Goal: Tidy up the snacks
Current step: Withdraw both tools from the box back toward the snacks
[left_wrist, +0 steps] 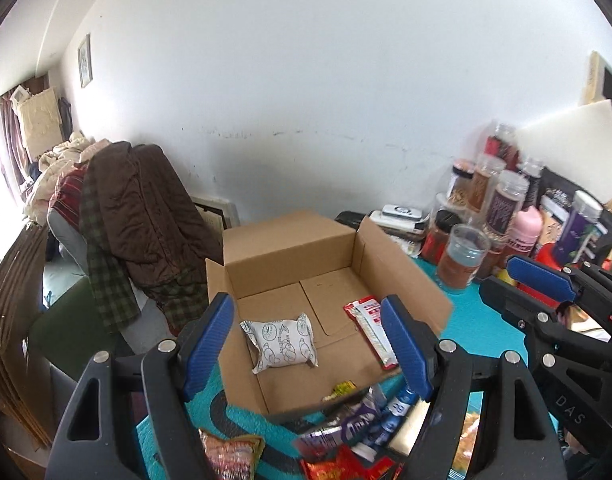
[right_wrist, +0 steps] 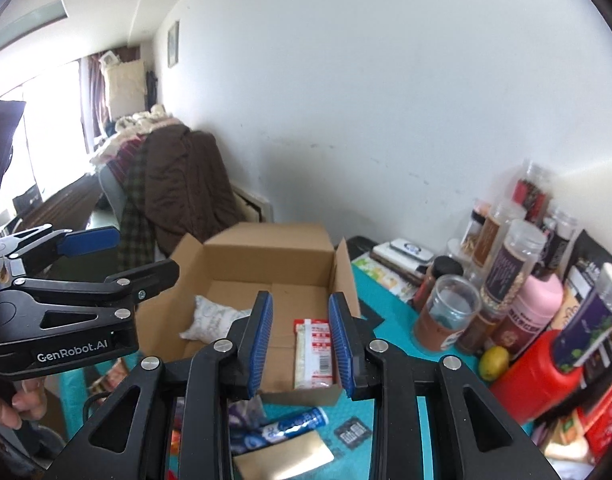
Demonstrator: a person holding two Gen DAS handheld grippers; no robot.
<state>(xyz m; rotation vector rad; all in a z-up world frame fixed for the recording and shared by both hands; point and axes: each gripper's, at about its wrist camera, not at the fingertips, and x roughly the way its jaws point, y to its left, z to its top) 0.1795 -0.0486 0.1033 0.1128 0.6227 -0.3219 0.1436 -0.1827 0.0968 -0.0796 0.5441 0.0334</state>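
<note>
Plainly, both grippers' fingers stand apart, holding nothing.

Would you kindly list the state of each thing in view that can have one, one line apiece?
cardboard box: flaps open, upright on the table.
white snack pack: sealed, lying in the box.
red-and-white packet: lying flat in the box.
left gripper: open, nothing between the fingers.
right gripper: open, empty.
blue tube: lying outside the box.
clear cup: upright, lidless.
</note>
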